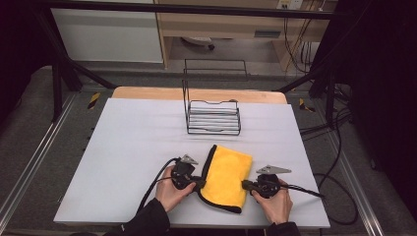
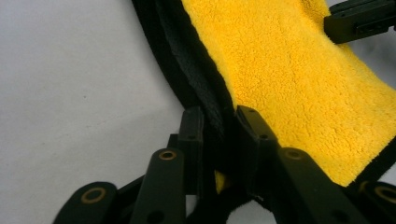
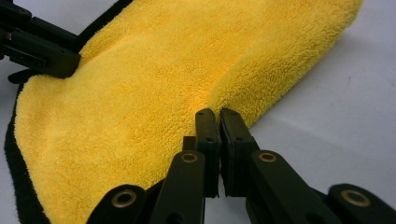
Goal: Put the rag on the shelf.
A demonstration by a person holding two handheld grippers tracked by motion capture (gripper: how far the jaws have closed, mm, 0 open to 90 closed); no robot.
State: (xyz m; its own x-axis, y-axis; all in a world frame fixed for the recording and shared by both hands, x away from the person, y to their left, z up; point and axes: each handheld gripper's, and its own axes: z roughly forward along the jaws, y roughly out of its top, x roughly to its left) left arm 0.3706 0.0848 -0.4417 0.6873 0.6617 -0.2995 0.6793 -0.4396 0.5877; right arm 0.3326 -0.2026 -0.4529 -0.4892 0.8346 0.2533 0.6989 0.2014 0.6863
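A folded yellow cloth [image 1: 226, 177] with black trim lies on the white table near its front edge. My left gripper [image 1: 199, 184] is at the cloth's left side. In the left gripper view the jaws [image 2: 219, 116] pinch the black-trimmed edge of the cloth [image 2: 299, 79]. My right gripper [image 1: 244, 185] is at the cloth's right side. In the right gripper view its jaws [image 3: 215, 114] stand nearly together, nipping the edge of the cloth [image 3: 163, 79], which rises in a small ridge at the tips. Each gripper view shows the other gripper across the cloth.
A black wire rack [image 1: 212, 118] stands upright behind the cloth, toward the table's far side. The white table top [image 1: 128, 147] stretches out to the left, with a wooden strip along its far edge. Cables trail from both grippers.
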